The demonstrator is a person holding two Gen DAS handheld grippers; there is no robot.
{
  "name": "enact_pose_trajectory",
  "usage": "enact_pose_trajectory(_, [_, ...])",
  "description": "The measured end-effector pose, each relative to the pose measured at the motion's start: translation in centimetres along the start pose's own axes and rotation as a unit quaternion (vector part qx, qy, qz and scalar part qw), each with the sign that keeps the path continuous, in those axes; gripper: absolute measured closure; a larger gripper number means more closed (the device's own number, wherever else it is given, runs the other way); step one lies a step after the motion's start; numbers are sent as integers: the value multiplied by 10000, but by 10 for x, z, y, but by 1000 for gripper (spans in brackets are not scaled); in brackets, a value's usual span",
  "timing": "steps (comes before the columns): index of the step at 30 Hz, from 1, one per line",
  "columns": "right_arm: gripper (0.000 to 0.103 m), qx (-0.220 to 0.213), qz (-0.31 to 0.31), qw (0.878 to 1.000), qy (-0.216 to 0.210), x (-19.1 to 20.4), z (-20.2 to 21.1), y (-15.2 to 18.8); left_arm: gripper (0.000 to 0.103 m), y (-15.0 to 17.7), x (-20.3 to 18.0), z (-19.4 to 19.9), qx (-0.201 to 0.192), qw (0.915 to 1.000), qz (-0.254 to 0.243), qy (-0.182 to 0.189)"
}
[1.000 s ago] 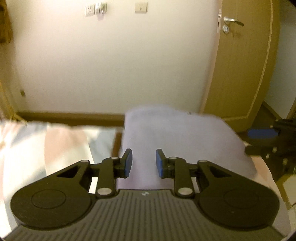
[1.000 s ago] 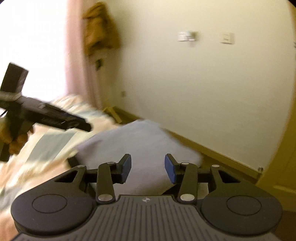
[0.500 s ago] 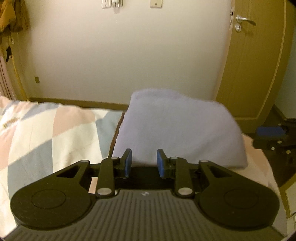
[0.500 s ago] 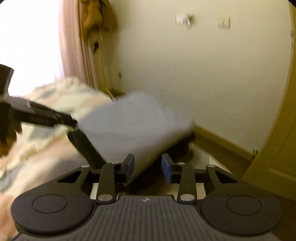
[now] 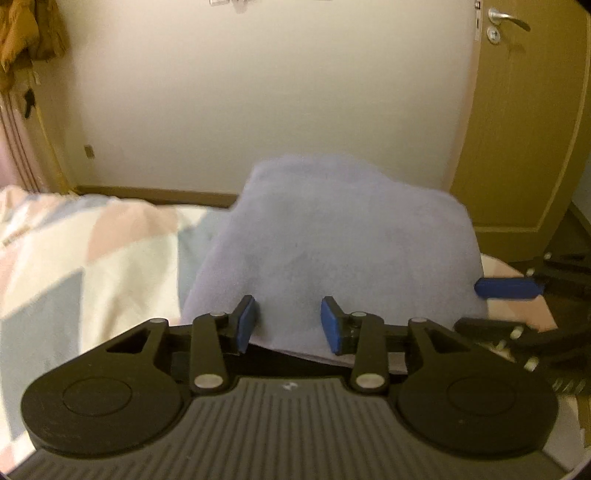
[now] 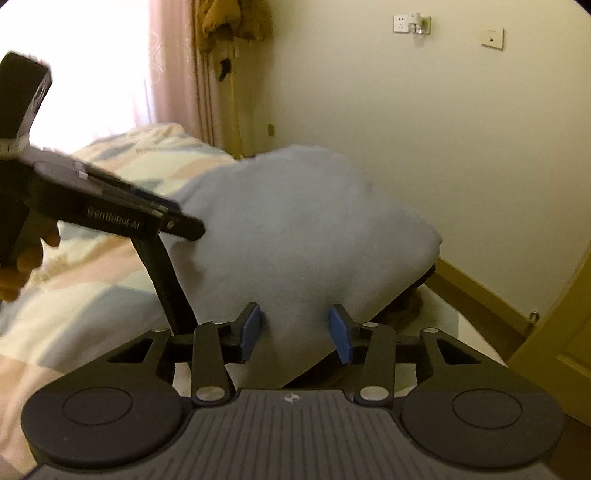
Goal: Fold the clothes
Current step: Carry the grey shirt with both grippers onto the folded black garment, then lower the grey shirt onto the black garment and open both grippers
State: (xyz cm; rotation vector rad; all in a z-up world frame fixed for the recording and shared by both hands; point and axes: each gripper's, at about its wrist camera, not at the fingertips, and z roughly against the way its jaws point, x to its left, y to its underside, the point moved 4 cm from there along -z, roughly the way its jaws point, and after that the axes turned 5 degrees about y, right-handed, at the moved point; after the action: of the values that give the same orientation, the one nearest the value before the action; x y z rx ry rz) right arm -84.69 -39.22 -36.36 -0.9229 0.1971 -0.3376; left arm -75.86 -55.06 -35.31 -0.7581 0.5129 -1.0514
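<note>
Holding both tongs open, left [image 5: 289, 319] and right [image 6: 294, 328], I see the folded cloth [image 5: 343, 236] at the bed's [image 5: 74, 266] edge.

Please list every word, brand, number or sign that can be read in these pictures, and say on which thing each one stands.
"GenRobot.AI", slightly blurred, in pale letters on the side of the left gripper, seen in the right wrist view.
A small pale logo mark, no letters, on the ribbed body of each gripper.
Wall socket and switch: no readable text.
</note>
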Motion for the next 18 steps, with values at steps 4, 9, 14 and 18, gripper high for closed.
enact_pose_trajectory(4, [60, -398, -141, 9991, -13, -25, 5, -31, 69, -16, -1, 2, -31, 9998, -72, -180])
enact_pose_trajectory(9, [59, -427, 0, 9991, -7, -42, -16, -30, 69, -9, -4, -18, 184, 9991, 142, -367])
enact_pose_trajectory(14, [57, -63, -75, 9998, -164, -46, -33, -8, 69, -6, -18, -18, 391, 9966, 320, -647])
enact_pose_trajectory(18, [57, 4, -369, 9992, -173, -58, -2, -23, 53, -28, -23, 2, 818, 9889, 654, -1050])
